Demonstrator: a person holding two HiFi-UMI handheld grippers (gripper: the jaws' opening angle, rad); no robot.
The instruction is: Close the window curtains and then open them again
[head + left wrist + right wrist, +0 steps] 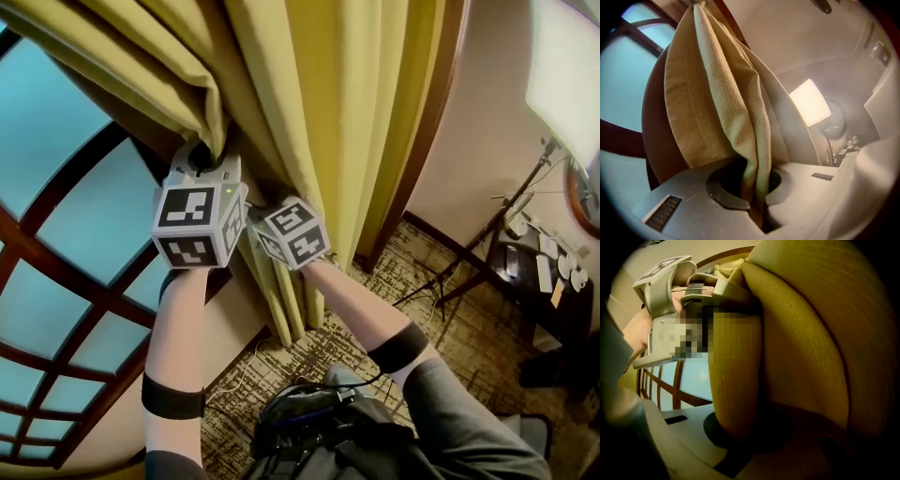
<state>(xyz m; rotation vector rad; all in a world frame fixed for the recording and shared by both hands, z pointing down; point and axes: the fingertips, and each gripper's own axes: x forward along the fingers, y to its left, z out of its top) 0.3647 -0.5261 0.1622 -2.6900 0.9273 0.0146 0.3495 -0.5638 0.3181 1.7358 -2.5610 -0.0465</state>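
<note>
Yellow curtain (722, 93) edge pinched in closed left tongs (758, 206), right tongs (754, 441) gripping neighbouring fold

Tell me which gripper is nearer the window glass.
The left gripper: it pinches the edge fold of the curtain right beside the window, while the right gripper grips folds farther toward the room wall.
</note>
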